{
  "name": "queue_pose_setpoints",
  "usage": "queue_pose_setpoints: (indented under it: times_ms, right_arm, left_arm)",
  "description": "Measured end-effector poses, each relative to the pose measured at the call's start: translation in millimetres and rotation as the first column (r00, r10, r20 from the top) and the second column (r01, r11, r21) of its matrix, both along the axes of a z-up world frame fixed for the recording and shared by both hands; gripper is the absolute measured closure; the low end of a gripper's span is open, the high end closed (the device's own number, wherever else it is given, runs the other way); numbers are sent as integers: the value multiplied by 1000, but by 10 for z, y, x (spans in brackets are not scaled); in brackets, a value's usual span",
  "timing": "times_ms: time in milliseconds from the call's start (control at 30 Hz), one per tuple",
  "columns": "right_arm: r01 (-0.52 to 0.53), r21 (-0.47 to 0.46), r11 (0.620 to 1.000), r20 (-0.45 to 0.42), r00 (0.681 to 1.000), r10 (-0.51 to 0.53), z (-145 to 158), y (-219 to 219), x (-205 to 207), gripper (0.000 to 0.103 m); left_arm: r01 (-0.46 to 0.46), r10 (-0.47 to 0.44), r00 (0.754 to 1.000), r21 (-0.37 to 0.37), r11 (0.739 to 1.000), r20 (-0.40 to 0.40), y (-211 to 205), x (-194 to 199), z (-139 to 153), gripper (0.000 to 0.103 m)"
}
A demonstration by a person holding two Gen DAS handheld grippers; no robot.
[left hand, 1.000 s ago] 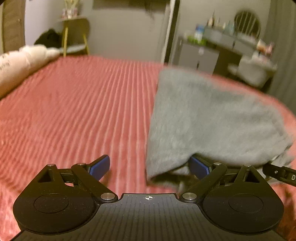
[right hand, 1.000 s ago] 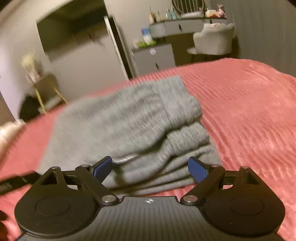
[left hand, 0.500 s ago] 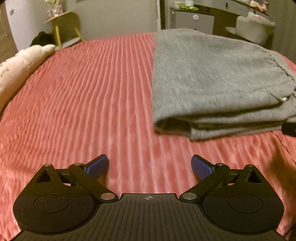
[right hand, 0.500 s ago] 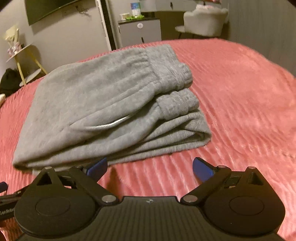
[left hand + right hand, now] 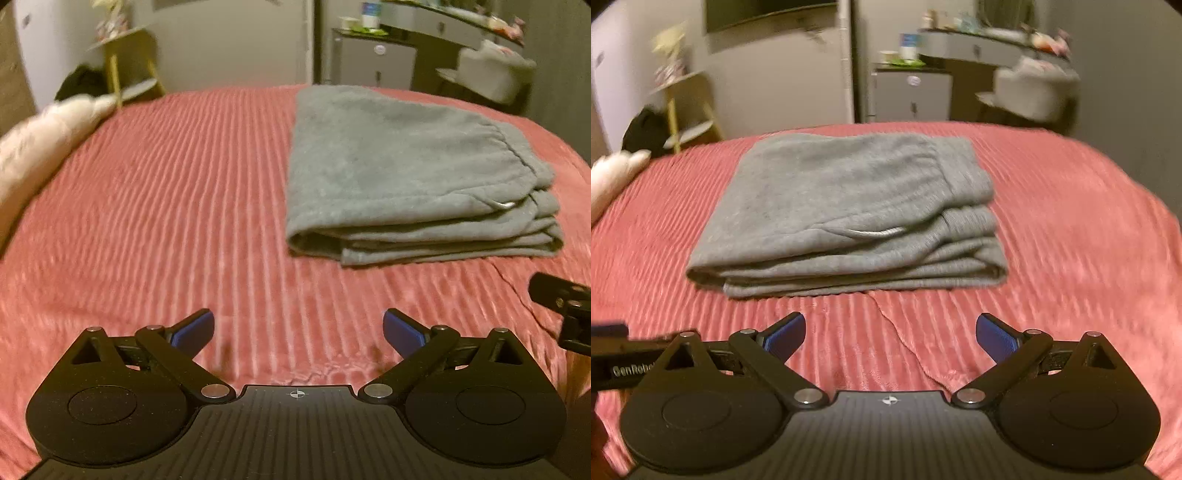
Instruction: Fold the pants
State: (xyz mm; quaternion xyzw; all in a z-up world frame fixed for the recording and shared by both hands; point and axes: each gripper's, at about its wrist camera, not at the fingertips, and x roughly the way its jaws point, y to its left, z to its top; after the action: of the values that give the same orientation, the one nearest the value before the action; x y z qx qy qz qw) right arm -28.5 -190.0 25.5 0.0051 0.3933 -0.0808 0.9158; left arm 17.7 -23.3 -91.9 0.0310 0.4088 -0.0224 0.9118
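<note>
Now, left wrist view: left gripper (image 5: 297,326) spread wide w/ nothing between the pads, over the red ribbed bedspread (image 5: 166,206); grey sweatpants (image 5: 402,177) folded far right, apart.

Right wrist view: right gripper (image 5: 890,332) released too, sweatpants (image 5: 846,206) centre-far. Best kept clear, lifted straight off, no snagging the stack's near edge.

The grey pants (image 5: 846,214) sit folded into a thick stack on the pink ribbed bedspread (image 5: 1071,258), waistband and a bit of white drawstring (image 5: 875,232) showing toward the right side. The right hand-held gripper (image 5: 890,334) is wide open with only bedspread between its blue pads (image 5: 785,332) (its jaws have just been opening), apart from the pants' near edge. The other hand-held gripper (image 5: 609,354) pokes in at the left edge, and a white mini fridge (image 5: 910,96) stands beyond the bed.
</note>
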Motion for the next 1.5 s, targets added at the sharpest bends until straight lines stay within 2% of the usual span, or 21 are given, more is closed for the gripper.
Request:
queue_pose_setpoints:
  times_ms: [100,233,300,400,767,933,1500]
  right_arm:
    - [-23,-21,1000,12,1000,23,106,41,4,4]
    - [-24,-56,998,37,999,26,150,23,15,4]
    - [-8,-32,999,36,999,9,109,-11,45,4]
    - [11,-20,1000,14,1000,-10,11,-8,98,4]
    - [61,12,998,-2,998,-61,-159,-44,230,4]
    - [65,12,998,1,998,-65,-165,-52,228,4]
    - [78,30,996,11,997,-79,-139,-73,192,4]
  left_arm:
    - [49,-51,998,40,998,32,-67,-7,158,1]
    - [76,-77,996,18,997,49,-53,76,261,0]
    - [55,-54,997,-9,998,47,-34,125,208,0]
    - [59,-59,998,-43,997,-1,-47,191,64,0]
    - [96,-96,995,3,995,-28,-104,217,-130,0]
    - [103,-104,994,-23,994,-39,-95,227,-132,0]
    - [97,-98,994,-38,995,-45,-110,186,-117,0]
